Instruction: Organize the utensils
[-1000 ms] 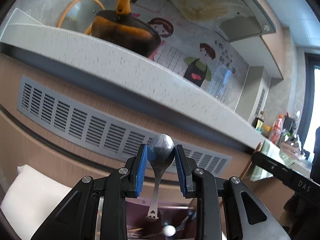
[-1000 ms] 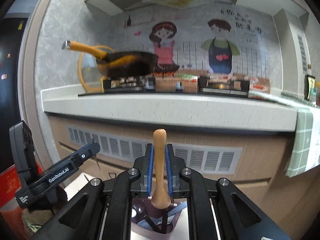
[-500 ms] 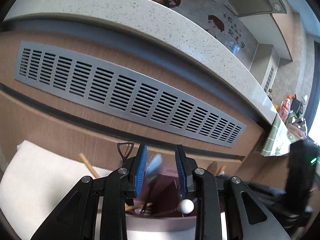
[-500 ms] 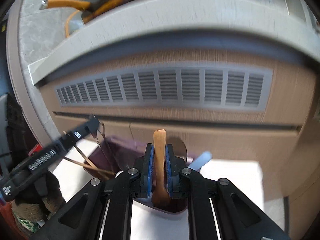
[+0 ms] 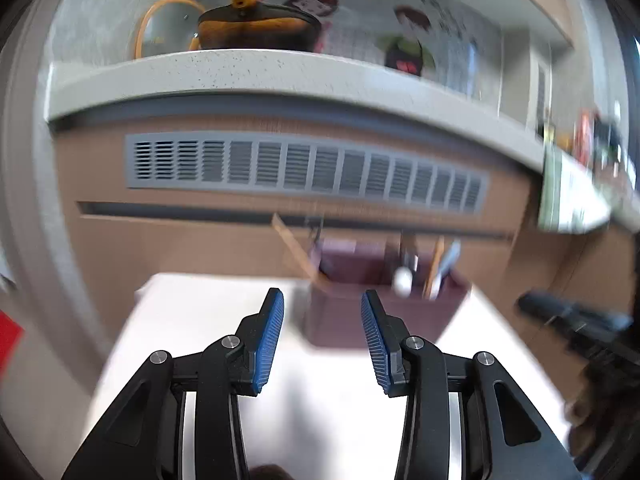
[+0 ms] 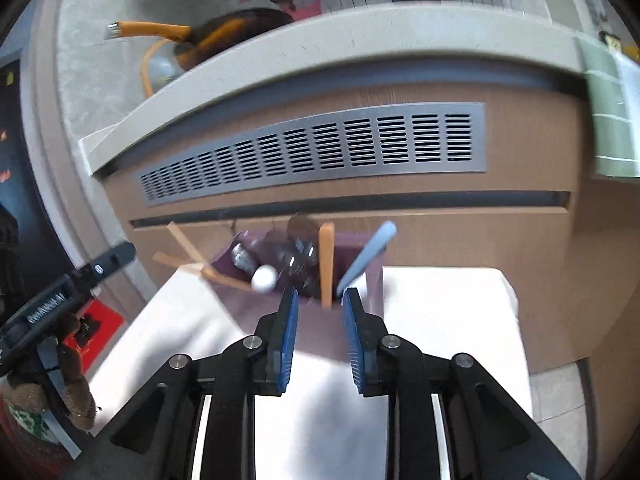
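A dark purple utensil holder [image 6: 256, 312] stands on a white table [image 6: 440, 320]; it also shows in the left wrist view [image 5: 344, 320]. Several utensils stand in it: a wooden handle [image 6: 326, 264], a light blue handle [image 6: 366, 258], wooden sticks [image 6: 188, 246], a white-ball-ended piece [image 6: 263, 279] and metal spoons. My right gripper [image 6: 320, 300] is open and empty just in front of the holder. My left gripper [image 5: 322, 304] is open and empty, a little back from the holder. The left wrist view is blurred.
A wooden cabinet front with a grey vent grille [image 6: 320, 148] rises behind the table under a speckled counter [image 5: 240, 76]. A dark pan with an orange handle [image 6: 224, 32] sits on the counter. A green checked cloth [image 6: 608, 120] hangs at right. The other gripper's body [image 6: 60, 300] is at left.
Both grippers let go of their utensils, the metal spoon and the wooden-handled one, into the holder. Both opened and pulled back from it.
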`<state>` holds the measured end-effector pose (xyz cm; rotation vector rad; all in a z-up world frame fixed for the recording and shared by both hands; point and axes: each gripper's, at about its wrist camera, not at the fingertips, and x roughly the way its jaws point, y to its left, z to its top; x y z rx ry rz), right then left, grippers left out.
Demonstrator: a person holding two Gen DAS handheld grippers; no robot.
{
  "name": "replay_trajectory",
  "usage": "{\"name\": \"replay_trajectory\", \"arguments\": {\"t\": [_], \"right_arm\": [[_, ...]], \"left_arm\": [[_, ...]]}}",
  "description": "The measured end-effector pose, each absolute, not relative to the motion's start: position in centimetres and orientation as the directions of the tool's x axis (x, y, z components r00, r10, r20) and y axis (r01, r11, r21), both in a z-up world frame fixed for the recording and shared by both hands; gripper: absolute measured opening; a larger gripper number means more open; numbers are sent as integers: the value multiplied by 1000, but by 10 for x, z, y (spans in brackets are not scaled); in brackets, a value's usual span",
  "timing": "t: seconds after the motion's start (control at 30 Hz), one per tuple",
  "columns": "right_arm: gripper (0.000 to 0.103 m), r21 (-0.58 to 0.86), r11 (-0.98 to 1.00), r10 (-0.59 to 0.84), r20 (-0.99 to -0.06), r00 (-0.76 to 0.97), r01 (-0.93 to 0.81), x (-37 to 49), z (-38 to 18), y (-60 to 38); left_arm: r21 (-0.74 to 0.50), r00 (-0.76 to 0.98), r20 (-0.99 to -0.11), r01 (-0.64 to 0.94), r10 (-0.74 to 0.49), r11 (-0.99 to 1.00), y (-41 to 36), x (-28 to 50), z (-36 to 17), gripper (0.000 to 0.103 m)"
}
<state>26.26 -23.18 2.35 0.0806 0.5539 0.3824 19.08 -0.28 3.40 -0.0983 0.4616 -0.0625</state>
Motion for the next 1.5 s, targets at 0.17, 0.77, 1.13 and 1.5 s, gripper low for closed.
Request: {"name": "replay_trajectory", "arguments": {"t": [0.17,0.77,1.13,1.5], "right_arm": [[23,102,924,371,-478,796,-369,184,13,-226],[23,46,930,338,-492,802,-364,88,-5,-214],[23,57,936,328,-496,804,-347,90,-4,-217],[23,62,936,328,-503,800,-345,92,-5,-218]], "left_arm": [[-78,872,-485,25,-60,997,-15,132,24,41],[-41,868,-495,9,-29,999,-36,58,26,41],[-63,859,-510,23,-52,998,-35,60,24,41],[-67,851,-522,30,-60,997,-35,61,20,41]]}}
